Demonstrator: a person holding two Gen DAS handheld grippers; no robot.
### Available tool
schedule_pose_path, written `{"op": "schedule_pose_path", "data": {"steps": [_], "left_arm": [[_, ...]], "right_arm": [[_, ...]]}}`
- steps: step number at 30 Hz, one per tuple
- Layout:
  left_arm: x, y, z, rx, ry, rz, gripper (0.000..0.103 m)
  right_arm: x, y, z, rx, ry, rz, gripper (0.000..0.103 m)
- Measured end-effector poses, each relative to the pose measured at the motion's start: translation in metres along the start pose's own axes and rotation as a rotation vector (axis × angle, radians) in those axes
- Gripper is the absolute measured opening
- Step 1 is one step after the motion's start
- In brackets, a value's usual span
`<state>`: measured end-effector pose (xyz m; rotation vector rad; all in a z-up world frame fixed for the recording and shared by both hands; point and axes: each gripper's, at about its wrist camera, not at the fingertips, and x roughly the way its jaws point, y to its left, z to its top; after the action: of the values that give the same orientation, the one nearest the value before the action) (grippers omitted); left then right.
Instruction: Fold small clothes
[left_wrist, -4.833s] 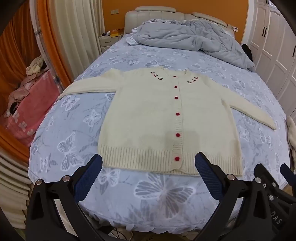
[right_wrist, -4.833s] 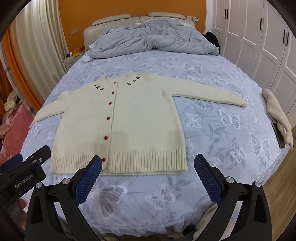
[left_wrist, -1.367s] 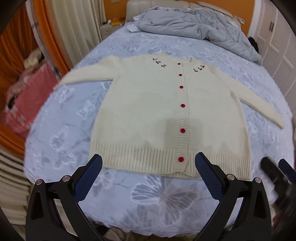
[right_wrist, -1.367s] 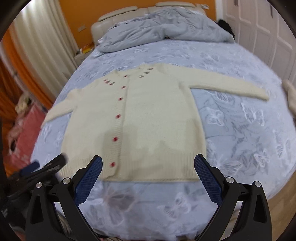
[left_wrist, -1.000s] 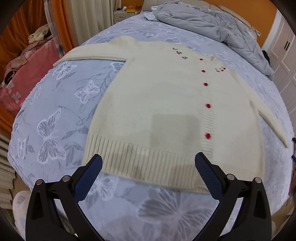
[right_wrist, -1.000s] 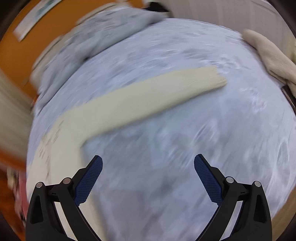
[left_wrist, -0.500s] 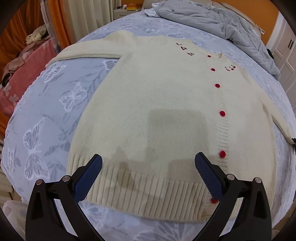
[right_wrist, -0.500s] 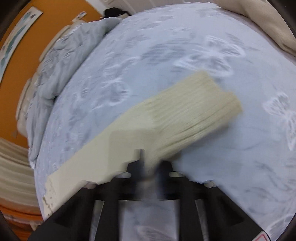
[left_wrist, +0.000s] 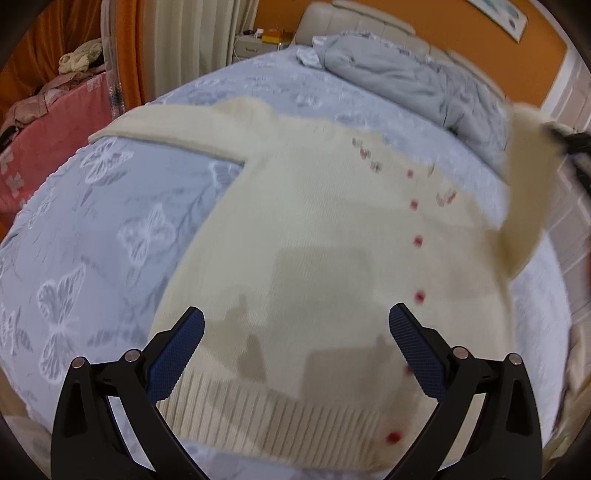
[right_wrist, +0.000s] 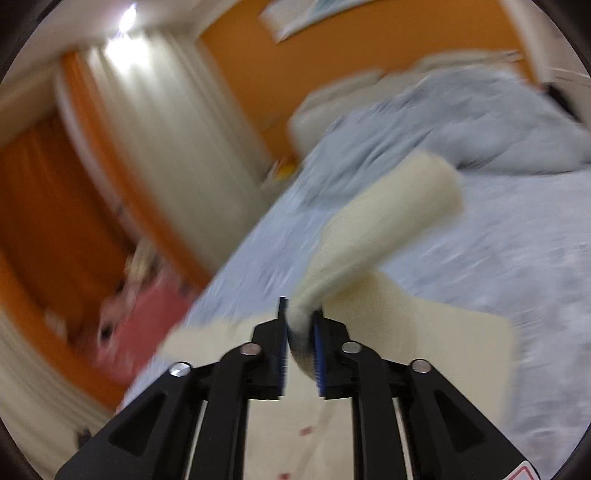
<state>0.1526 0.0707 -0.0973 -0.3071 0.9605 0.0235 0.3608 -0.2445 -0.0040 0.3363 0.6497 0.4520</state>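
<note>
A cream knitted cardigan (left_wrist: 314, 266) with red buttons lies flat on the bed, front up. My left gripper (left_wrist: 295, 350) is open and empty, hovering just above the cardigan's ribbed hem. My right gripper (right_wrist: 300, 332) is shut on the cardigan's right sleeve (right_wrist: 388, 221) and holds it lifted over the body; in the left wrist view that raised sleeve (left_wrist: 528, 206) hangs at the far right. The left sleeve (left_wrist: 166, 125) lies stretched out to the left on the bed.
The bed (left_wrist: 92, 221) has a blue butterfly-pattern cover. A crumpled grey duvet (left_wrist: 406, 74) lies at the headboard. A pink-covered piece of furniture (left_wrist: 48, 136) with clothes stands left of the bed, by curtains (left_wrist: 177, 48). White wardrobe doors (left_wrist: 569, 221) stand at the right.
My right gripper has closed on the right sleeve's cuff and lifted it up over the cardigan. My left gripper has moved in low over the hem, still open.
</note>
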Motion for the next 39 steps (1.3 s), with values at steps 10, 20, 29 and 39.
{"op": "schedule_pose_path", "data": {"steps": [10, 20, 29, 39], "left_arm": [[0.082, -0.011, 0.087, -0.110, 0.085, -0.173, 0.098], [0.193, -0.041, 0.118, -0.298, 0.241, -0.226, 0.051], [0.142, -0.059, 0.175, -0.139, -0.008, -0.351, 0.011], [0.196, -0.020, 0.106, -0.109, 0.010, -0.264, 0.015]], "right_arm": [[0.011, -0.057, -0.102, 0.133, 0.108, -0.208, 0.063], [-0.020, -0.171, -0.153, 0.555, 0.064, -0.182, 0.063], [-0.020, -0.153, -0.120, 0.537, -0.154, -0.107, 0.009], [-0.019, -0.128, -0.156, 0.440, -0.076, -0.355, 0.015]]}}
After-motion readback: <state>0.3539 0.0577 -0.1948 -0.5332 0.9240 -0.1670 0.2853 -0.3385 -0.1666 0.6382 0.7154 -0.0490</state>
